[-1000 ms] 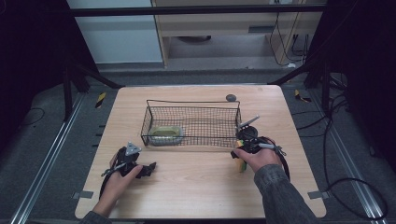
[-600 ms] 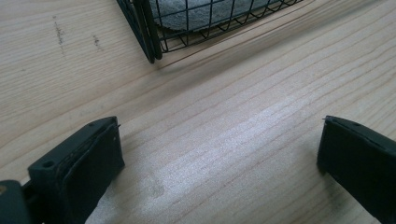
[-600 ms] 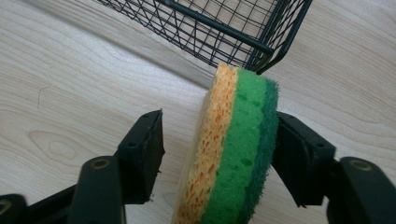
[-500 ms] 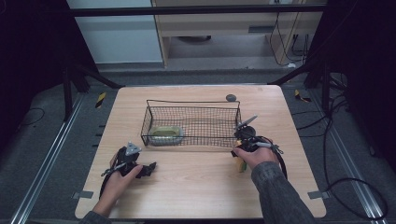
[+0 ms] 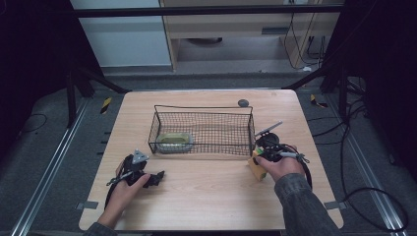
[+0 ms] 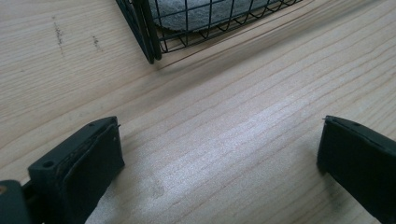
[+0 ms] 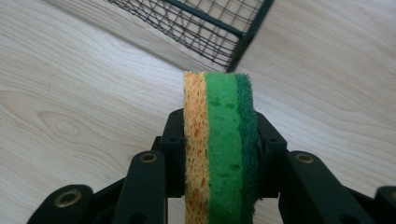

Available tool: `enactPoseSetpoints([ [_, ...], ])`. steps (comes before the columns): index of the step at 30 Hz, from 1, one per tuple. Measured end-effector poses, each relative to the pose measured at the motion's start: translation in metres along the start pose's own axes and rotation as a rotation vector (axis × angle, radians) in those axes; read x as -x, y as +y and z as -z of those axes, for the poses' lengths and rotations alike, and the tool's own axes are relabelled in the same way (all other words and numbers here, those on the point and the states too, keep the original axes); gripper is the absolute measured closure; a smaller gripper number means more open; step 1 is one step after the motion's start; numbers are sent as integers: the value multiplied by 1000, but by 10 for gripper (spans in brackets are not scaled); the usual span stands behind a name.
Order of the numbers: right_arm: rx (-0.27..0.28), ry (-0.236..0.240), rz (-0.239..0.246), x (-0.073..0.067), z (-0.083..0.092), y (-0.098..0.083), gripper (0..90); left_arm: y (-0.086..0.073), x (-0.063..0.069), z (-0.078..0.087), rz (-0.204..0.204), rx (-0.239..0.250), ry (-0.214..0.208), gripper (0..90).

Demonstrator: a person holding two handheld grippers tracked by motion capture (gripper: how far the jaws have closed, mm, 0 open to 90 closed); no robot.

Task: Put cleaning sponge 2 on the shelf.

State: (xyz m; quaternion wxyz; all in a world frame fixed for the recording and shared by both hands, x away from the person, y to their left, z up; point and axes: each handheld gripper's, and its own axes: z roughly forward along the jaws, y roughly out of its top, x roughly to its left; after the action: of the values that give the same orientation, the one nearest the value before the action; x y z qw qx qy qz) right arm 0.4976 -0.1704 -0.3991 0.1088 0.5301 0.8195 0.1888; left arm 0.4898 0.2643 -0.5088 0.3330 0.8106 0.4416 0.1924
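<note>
Pale wood-grain table (image 5: 206,196) is bearing a rectangular black wire-mesh basket (image 5: 202,129) holding a flat greenish pad (image 5: 174,140). Right gripper (image 7: 219,140) is clamping a layered sponge (image 7: 218,144), porous orange, green foam, dark scouring face, just beside the basket's corner. Left gripper (image 6: 219,154) is resting with its jaws spread wide over bare wood.

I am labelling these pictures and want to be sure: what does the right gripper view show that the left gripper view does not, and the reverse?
Right gripper view: a sponge with orange, light green and dark green layers, clamped on edge between the jaws of the right gripper.

Left gripper view: the left gripper with jaws wide apart over bare wood, and a pale grey-green pad inside the basket.

Both: a corner of the black wire basket and the wooden table.
</note>
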Motion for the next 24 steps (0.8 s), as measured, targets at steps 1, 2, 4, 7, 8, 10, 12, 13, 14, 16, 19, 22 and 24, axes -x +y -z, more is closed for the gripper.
enactPoseSetpoints([
  [1, 5, -3, 5, 3, 2, -1, 639, 0, 0, 0, 0, 0, 0, 0],
  [2, 9, -9, 9, 5, 4, -2, 639, 0, 0, 0, 0, 0, 0, 0],
  [4, 19, -16, 13, 10, 8, -2, 639, 0, 0, 0, 0, 0, 0, 0],
  [7, 28, -34, 19, 17, 12, -3, 639, 0, 0, 0, 0, 0, -1, 0],
  [8, 34, -37, 25, 20, 14, -3, 640, 0, 0, 0, -1, 0, -1, 0],
  [10, 44, -49, 29, 24, 19, -1, 640, 0, 0, 0, -1, 0, -1, 0],
  [12, 62, -64, 33, 28, 25, 1, 640, 0, 0, 0, -2, 0, -1, 0],
  [13, 69, -71, 39, 30, 28, 2, 640, 0, 0, 0, -1, 0, -1, 0],
  [14, 74, -75, 44, 32, 31, 4, 641, 0, 0, 0, -1, 0, -1, 0],
  [16, 84, -87, 48, 35, 37, 8, 641, 0, 0, 0, -1, 1, -1, 0],
  [19, 88, -105, 61, 41, 46, 16, 643, 0, 0, 0, 1, 3, -1, 0],
  [22, 101, -113, 66, 47, 53, 26, 644, 0, 0, 0, -2, 3, -2, 0],
  [24, 113, -124, 78, 49, 58, 32, 644, 0, 0, 0, -3, 3, -1, 0],
])
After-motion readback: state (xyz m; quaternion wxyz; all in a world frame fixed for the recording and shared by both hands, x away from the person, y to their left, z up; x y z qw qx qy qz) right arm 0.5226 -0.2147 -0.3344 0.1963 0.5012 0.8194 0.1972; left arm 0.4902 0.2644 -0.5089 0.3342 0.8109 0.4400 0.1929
